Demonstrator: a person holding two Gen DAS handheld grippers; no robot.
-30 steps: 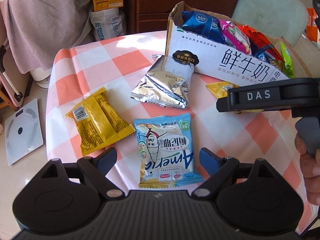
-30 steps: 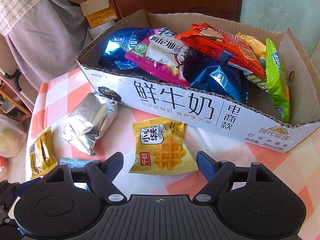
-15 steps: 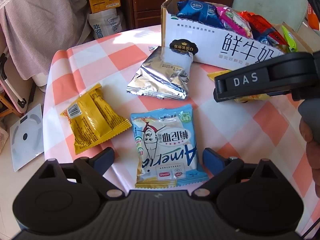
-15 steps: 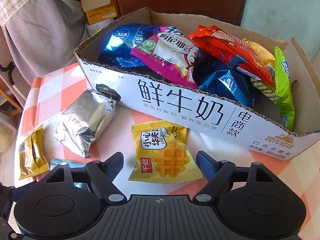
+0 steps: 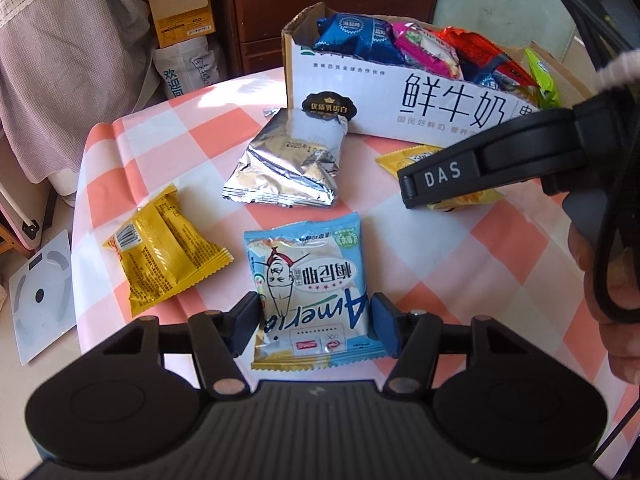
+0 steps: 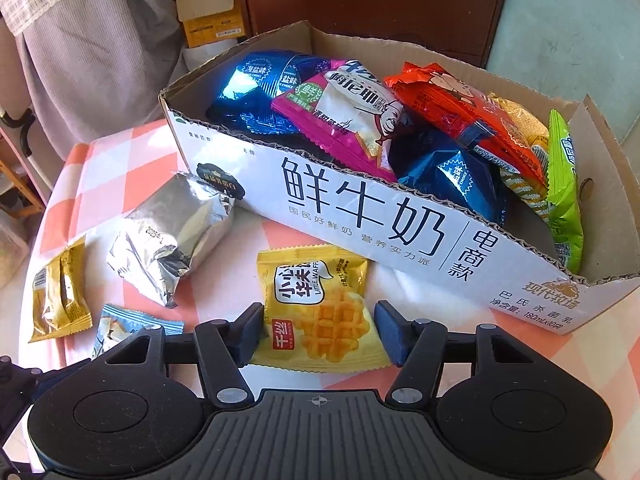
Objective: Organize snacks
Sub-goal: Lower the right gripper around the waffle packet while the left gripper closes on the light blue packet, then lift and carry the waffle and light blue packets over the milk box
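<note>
Light-blue cracker pack (image 5: 308,292) flat on checked bench, print upside down. Yellow waffle pack (image 6: 316,308) flat just before milk carton box (image 6: 380,220), box heaped with snack packs. Silver foil pack (image 5: 288,164) against box corner. Yellow bar pack (image 5: 160,256) left, apart.

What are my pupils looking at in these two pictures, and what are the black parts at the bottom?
A person holds tongs in each hand, each with a camera looking along its fingers. One picture is from the left tongs, which have just closed onto a light blue packet. The other is from the right tongs, just closed onto a yellow waffle packet. A silver packet and a gold packet also lie on the checked tablecloth, beside a cardboard box of snacks.
</note>
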